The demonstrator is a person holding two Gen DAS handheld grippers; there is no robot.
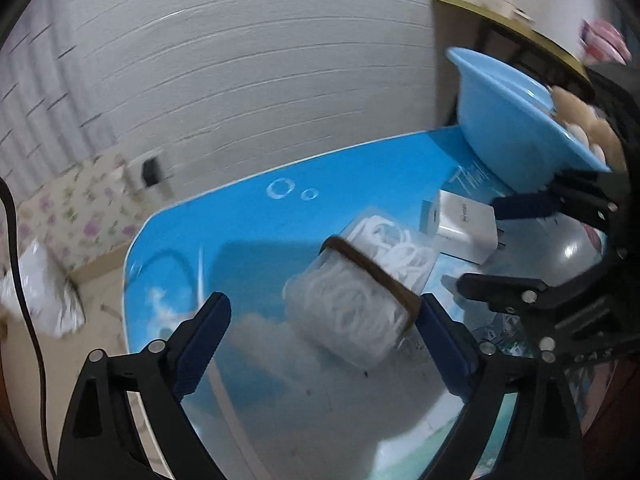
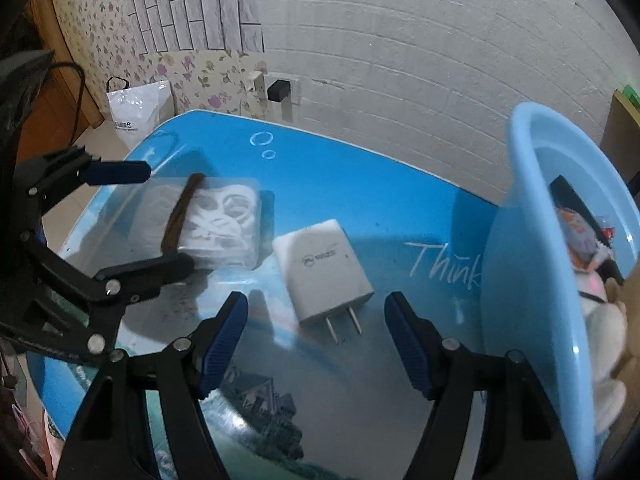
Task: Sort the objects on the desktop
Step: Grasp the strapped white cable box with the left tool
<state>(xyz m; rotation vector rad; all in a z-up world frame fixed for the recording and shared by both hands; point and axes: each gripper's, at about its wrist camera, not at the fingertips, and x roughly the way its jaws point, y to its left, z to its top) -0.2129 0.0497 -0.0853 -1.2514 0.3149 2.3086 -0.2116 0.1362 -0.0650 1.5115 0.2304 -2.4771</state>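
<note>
Prongs of the white plastic plug-in charger (image 2: pixel 325 270) point back at our right gripper (image 2: pixel 316 346), whose spread, empty jaws straddle it, nearer than our spread left gripper (image 1: pixel 324 340).

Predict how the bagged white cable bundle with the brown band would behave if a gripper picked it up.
The cable bundle would probably squash rather than stay stiff, since it is loose coils in a clear bag. The glossy bag looks slippery. Its brown band may hold the coils together, so it likely lifts as one piece.
</note>
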